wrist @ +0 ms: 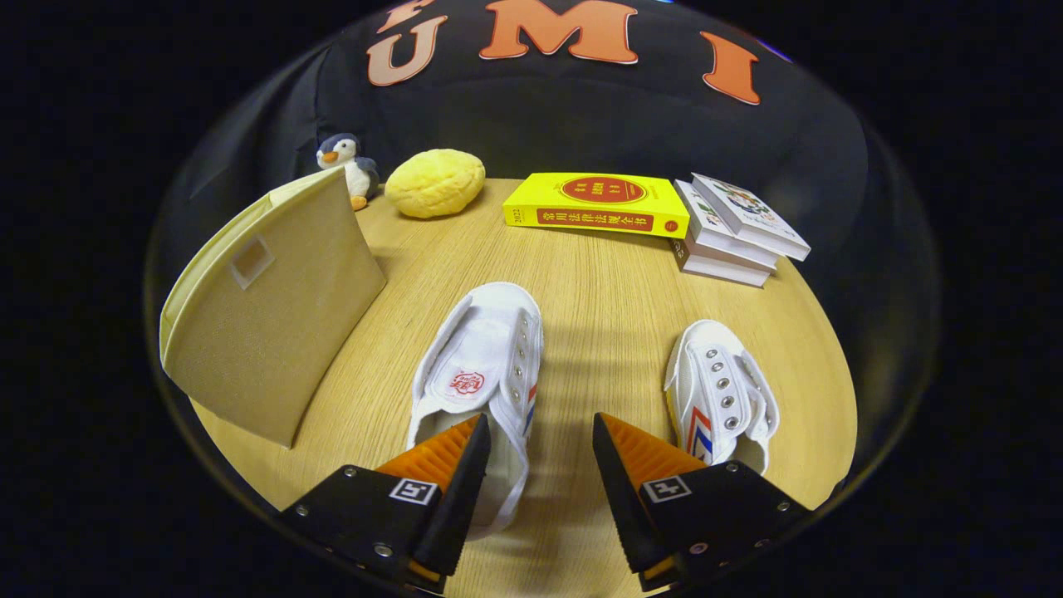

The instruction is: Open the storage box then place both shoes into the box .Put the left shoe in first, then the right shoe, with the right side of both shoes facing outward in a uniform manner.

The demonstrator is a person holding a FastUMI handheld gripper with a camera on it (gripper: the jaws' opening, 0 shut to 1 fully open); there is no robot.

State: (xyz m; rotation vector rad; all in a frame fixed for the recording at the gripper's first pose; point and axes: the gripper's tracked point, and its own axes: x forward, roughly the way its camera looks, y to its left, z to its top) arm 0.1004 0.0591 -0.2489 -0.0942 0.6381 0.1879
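Gripper (540,453): fingers spread wide, holding nothing.
Left shoe (477,374): just ahead, soft canvas, probably light; pinch its side wall.
Storage box (266,307): beside it, closed.

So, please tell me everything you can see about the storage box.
The storage box is a beige, fabric-looking cube with a small label pocket on its face. It stands tilted on the wooden table, closed or folded, left of the nearer white shoe. Nothing grips it; the open gripper is apart from it.
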